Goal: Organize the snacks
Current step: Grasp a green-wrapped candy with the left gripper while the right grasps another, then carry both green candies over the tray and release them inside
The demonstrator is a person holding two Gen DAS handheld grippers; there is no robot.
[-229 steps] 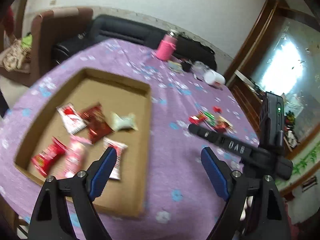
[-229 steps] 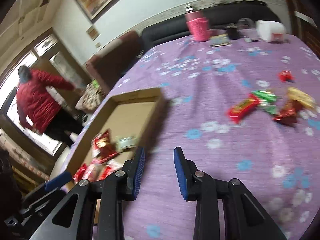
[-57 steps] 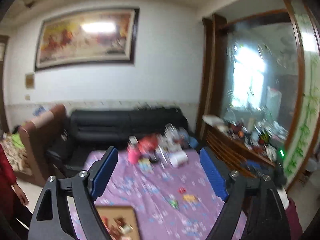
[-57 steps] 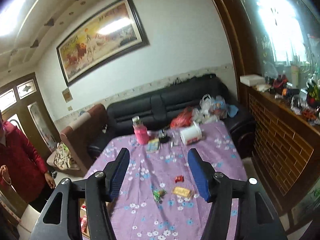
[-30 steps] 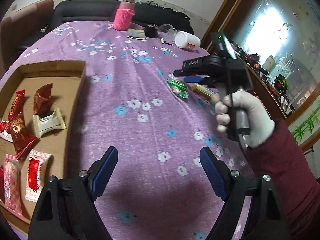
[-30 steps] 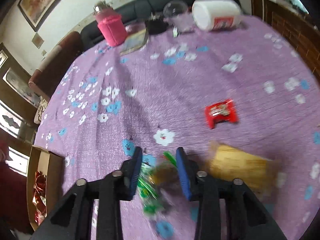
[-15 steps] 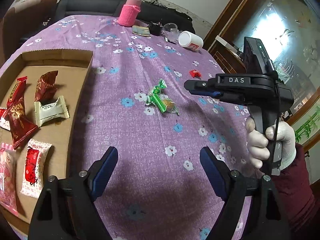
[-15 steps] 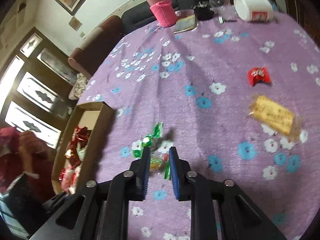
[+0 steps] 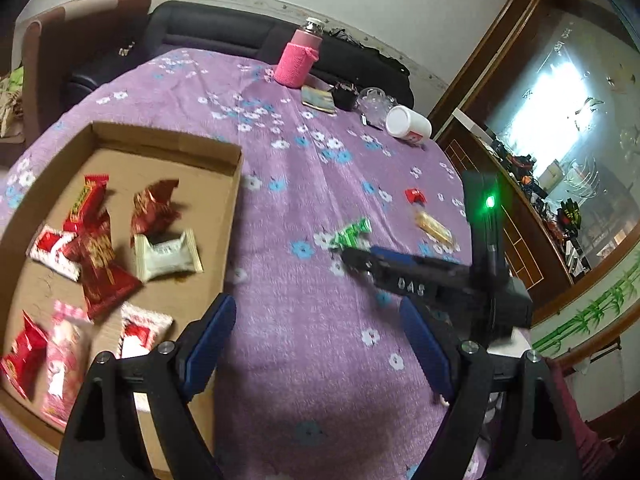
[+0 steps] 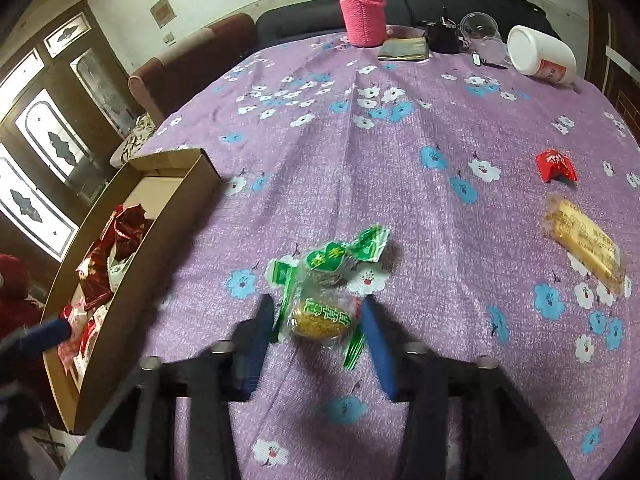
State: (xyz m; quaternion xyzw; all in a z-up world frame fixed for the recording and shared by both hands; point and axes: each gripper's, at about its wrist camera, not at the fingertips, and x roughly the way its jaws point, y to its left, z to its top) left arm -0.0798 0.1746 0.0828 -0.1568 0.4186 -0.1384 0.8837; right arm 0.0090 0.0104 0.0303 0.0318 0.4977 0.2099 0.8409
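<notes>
Right gripper (image 10: 318, 334) jaws are opening around the green-wrapped snack (image 10: 326, 284) on the purple tablecloth (image 10: 360, 152); left gripper (image 9: 316, 338) gapes empty, near the cardboard box (image 9: 236, 176)

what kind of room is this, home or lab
Most likely a home living or dining room: a black sofa behind a table with a purple flowered tablecloth, a brown armchair beside it, and a wooden cabinet crowded with household things.
</notes>
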